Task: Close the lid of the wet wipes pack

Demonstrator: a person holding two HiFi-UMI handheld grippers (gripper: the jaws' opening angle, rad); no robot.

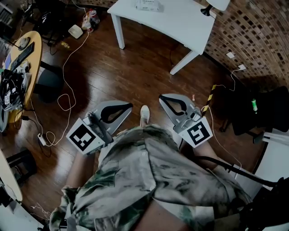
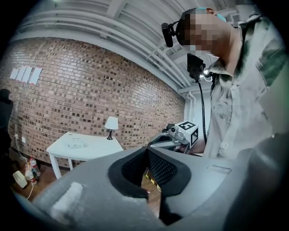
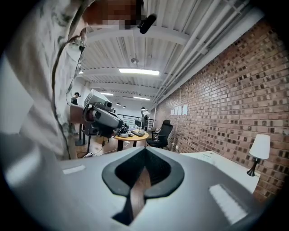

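White wet wipes pack (likely light and squashy, best pressed shut from above) lies far ahead of left gripper and right gripper, both closed and empty.

The head view is dim and high in contrast. The wooden floor ahead of the fingertips of the left gripper and right gripper carries a soft sheen. The white table farther beyond them is the brightest patch, and the corners sink into shadow.

Both gripper views are round wide-angle pictures with black rims. Straight lines bow toward the edges, as the brick wall does beyond the left fingers. The fingers, nearest each lens, are soft and out of focus, in flat grey light. A ceiling light glares white above the right fingers.
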